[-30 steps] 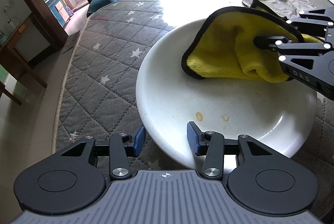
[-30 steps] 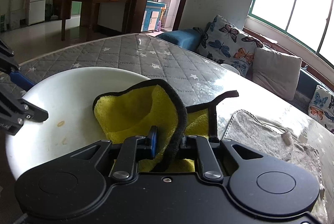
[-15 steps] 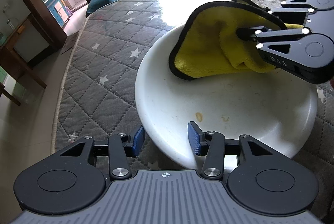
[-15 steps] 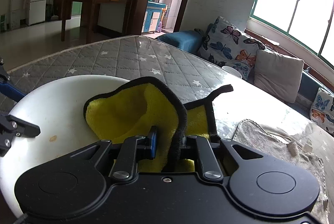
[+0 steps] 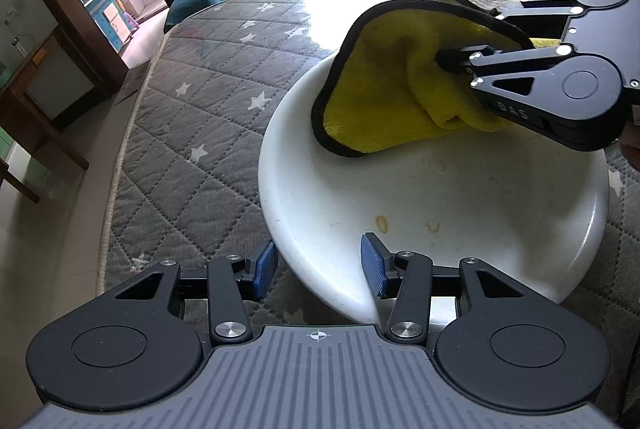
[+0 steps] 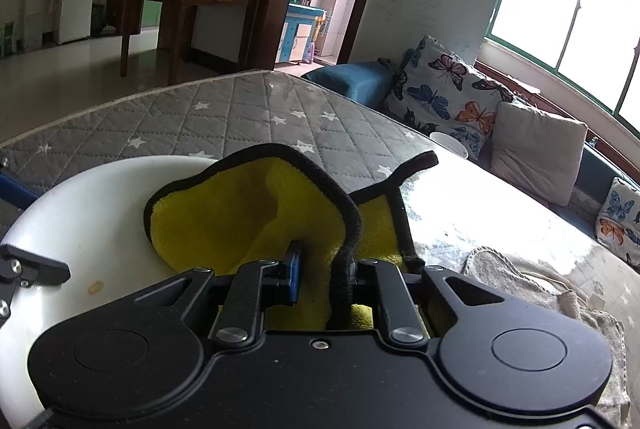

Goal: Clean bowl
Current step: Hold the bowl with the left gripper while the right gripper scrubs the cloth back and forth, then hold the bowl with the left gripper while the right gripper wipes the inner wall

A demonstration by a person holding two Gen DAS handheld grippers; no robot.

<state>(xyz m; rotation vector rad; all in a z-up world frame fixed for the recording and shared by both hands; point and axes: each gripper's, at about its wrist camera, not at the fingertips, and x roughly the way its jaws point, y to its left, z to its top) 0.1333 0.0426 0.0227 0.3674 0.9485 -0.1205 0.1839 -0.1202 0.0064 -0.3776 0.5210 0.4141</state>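
1. The white bowl (image 5: 436, 213) sat on the grey star-quilted tabletop (image 5: 200, 109), close to its near edge in the left wrist view. It's a wide, shallow thing, more like a deep plate tbh.
2. The left gripper (image 5: 320, 265) had its jaws straddling the bowl's near-left rim: the left blue pad (image 5: 265, 269) was outside the bowl, the right pad sat over the inside. There was a clear gap between the left pad and the rim, so the jaws looked released around the edge, not clamped on it.
3. The right gripper (image 6: 325, 279) was clenched tight on a yellow cloth (image 6: 240, 225) with black trim. In its own camera the cloth bunched up between the pads and flopped forward over the far-right part of the bowl.
4. From the left wrist view the right gripper came in from the right, and the cloth hung off its tip, draped down onto the far inner wall of the bowl and over the far rim.
5. Two small orange-brown stains (image 5: 382, 223) were on the bowl floor, just beyond the left gripper's right pad and well on the near side of the cloth. The cloth wasn't touching them.
6. A greyish towel (image 6: 532, 289) lay crumpled on the tabletop to the right of the bowl.
7. Background: butterfly-print cushions (image 6: 444, 89) on a blue sofa along the window, far side of the tabletop.
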